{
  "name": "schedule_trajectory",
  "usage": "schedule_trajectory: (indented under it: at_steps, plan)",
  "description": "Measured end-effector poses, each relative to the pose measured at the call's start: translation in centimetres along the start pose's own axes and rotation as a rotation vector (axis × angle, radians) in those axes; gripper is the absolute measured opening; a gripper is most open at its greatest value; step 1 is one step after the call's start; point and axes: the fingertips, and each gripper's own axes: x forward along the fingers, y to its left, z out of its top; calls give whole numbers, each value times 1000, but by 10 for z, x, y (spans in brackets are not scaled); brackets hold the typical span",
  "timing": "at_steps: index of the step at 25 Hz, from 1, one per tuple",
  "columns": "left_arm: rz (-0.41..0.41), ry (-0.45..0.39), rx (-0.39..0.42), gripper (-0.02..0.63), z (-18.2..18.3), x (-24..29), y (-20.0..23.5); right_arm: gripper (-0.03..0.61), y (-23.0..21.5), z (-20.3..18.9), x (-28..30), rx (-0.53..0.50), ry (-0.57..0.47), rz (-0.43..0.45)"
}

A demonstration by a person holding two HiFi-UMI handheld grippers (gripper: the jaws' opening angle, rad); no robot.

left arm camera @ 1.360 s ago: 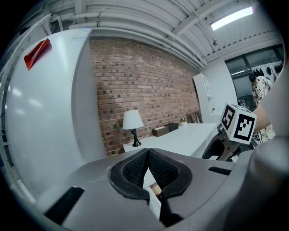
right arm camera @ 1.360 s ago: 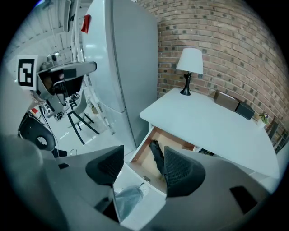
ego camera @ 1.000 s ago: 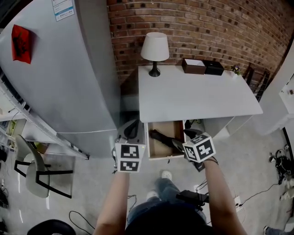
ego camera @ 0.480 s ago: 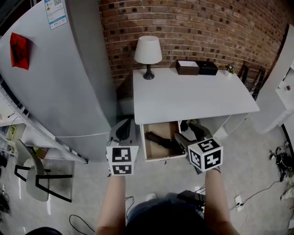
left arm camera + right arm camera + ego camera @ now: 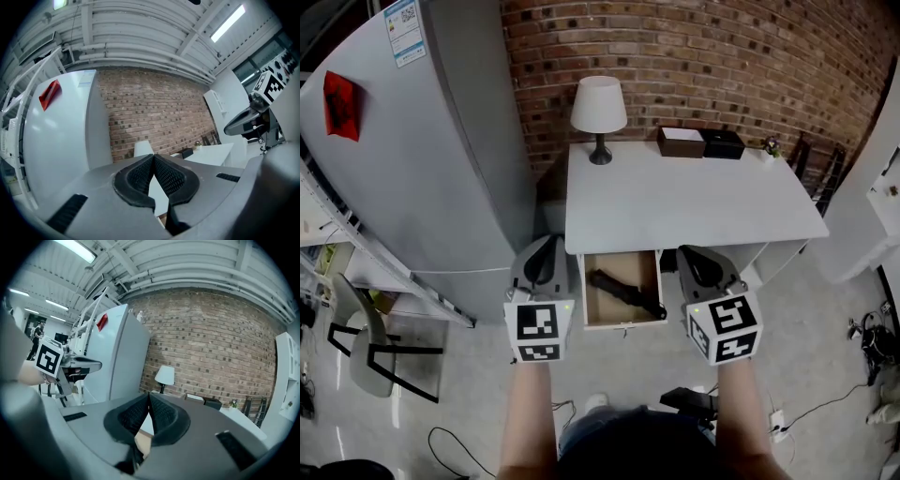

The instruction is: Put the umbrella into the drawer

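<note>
The black folded umbrella (image 5: 625,292) lies slantwise inside the open wooden drawer (image 5: 593,314) under the white table (image 5: 694,202). My left gripper (image 5: 546,255) hangs just left of the drawer, its jaws shut with nothing between them. My right gripper (image 5: 695,256) hangs just right of the drawer, also shut and empty. In the left gripper view the ribbed pads (image 5: 141,172) meet at the tip of the left gripper (image 5: 153,159). The right gripper view shows the right gripper (image 5: 148,398) the same way, pointing toward the brick wall.
A white-shaded lamp (image 5: 598,106), a brown box (image 5: 680,141) and a black box (image 5: 723,143) stand at the table's back edge by the brick wall. A tall grey fridge (image 5: 441,150) stands left of the table. A chair (image 5: 367,349) sits at far left; cables lie on the floor.
Both grippers have risen and drawn back from the drawer. The right gripper's jaws, open over the drawer before, are now shut and empty. The umbrella stays in the drawer.
</note>
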Motion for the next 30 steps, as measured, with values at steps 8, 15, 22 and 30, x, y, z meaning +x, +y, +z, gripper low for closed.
schedule_trajectory:
  at_steps: [8,15,22,30]
  plan:
    - [51,-68,44,2,41,-14,-10,0,-27,41,-29,-22,-138,-20]
    - [81,-139,109,2,82,-29,-16,-2,-55,62,-59,-62,-232,-92]
    - [99,-166,140,0,98,-39,-21,-2,-71,60,-78,-56,-248,-132]
    - [116,-160,163,0,105,-43,-30,-2,-80,60,-91,-78,-260,-141]
